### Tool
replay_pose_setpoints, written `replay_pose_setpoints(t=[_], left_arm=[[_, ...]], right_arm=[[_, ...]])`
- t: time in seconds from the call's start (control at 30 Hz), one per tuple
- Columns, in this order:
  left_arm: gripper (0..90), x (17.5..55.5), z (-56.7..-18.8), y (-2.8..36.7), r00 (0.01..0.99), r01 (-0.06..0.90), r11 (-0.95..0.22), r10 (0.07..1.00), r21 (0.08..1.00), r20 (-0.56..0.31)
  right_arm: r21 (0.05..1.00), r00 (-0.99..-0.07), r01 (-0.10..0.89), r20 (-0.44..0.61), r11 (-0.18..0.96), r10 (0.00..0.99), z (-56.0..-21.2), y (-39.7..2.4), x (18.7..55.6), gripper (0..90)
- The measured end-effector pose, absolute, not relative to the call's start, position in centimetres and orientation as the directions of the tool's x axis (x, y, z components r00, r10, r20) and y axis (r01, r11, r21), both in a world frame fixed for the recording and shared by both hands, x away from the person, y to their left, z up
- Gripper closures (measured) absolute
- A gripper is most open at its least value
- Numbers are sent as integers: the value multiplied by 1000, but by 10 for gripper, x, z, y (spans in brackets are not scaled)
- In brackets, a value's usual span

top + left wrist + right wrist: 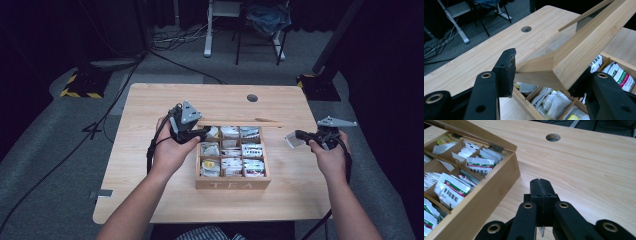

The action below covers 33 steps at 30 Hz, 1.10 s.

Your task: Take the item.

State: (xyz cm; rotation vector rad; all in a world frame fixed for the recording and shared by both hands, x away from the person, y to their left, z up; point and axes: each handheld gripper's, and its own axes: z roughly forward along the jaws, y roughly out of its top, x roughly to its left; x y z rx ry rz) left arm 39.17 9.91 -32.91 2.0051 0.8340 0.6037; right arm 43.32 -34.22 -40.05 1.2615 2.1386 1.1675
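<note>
From the high view, the wooden tea box (232, 183) stands in the middle of the table (150, 190), with its lid (240, 122) swung open toward the far side. The left gripper (200, 134) is at the far left corner of the box and holds the lid there. The right gripper (295, 139) hovers to the right of the box, apart from it, and a small white tea bag (291, 140) sits at its tip.

In the left gripper view, the two black jaws are closed on the corner of the lid (584, 47). The wood looks stiff and smooth, so I think it can slip between the pads; a grip on the thick edge near the corner, as now, seems the safest. Below it I see sachets (554, 102) in the compartments.

In the right gripper view, the jaws of the right gripper (541, 187) are pressed fully together above the bare table (586, 165), beside the right wall of the box (484, 195). A thin white sliver shows low between them, probably the bag, but I cannot tell this surely here. Such a bag is light, soft and easy to tear, so it should be pinched gently at its flat paper edge.
</note>
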Motion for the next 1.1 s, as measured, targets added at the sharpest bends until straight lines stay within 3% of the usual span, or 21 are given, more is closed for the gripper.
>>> replay_pose_setpoints(t=[1.1], left_arm=[[490,392,-329,99,660,331,-413,744,848,105]], right_arm=[[733,-490,635,140,243,860,-439,-347,440,900]])
